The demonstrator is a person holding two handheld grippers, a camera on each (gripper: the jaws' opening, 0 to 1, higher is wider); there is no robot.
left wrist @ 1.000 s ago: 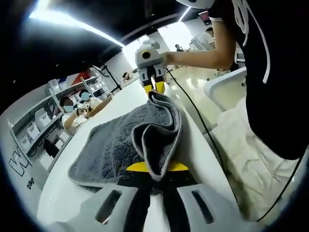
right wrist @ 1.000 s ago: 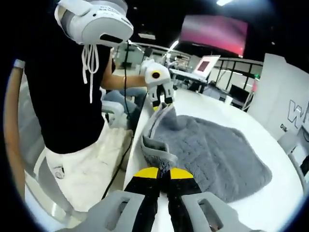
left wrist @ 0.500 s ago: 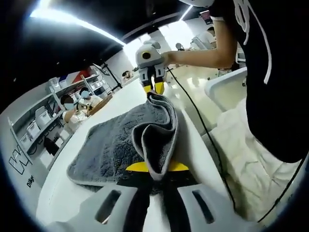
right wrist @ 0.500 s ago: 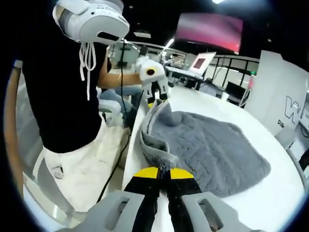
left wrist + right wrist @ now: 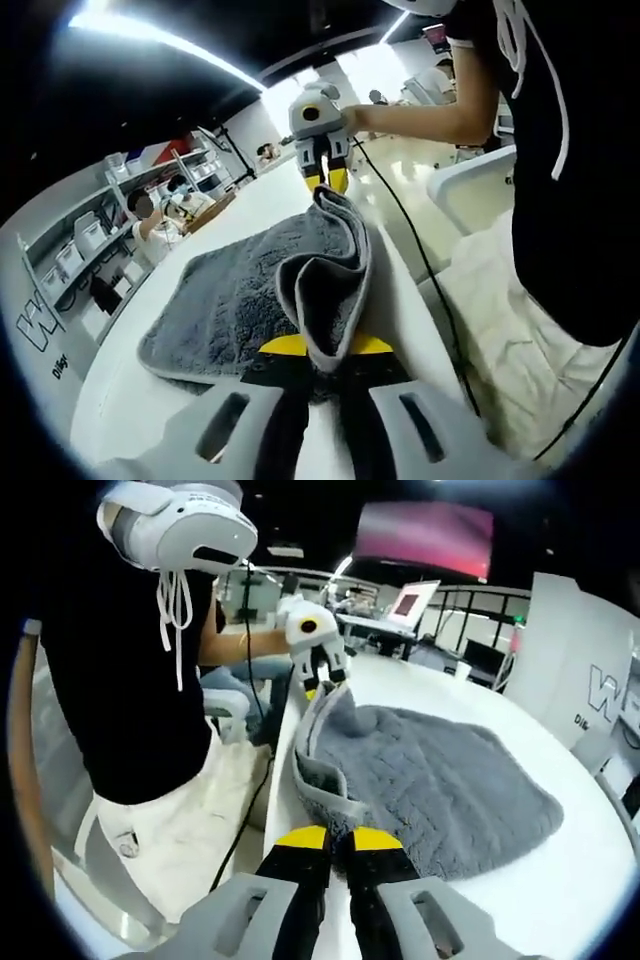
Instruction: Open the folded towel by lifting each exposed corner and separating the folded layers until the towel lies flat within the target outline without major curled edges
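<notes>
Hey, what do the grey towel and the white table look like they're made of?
Towel: looks like soft terry or microfibre, matte grey, with a nubby pile and a smooth bound hem. Table: a hard, smooth white top, likely laminate or plastic; its slight sheen leaves that open.

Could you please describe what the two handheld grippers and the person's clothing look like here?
Each gripper has pale grey moulded bodywork with slotted openings, black jaws and yellow tips: the left gripper, the right gripper. A black cable trails from the right one. The person wears a black short-sleeved top, light trousers, white drawstrings and a white headset.
</notes>
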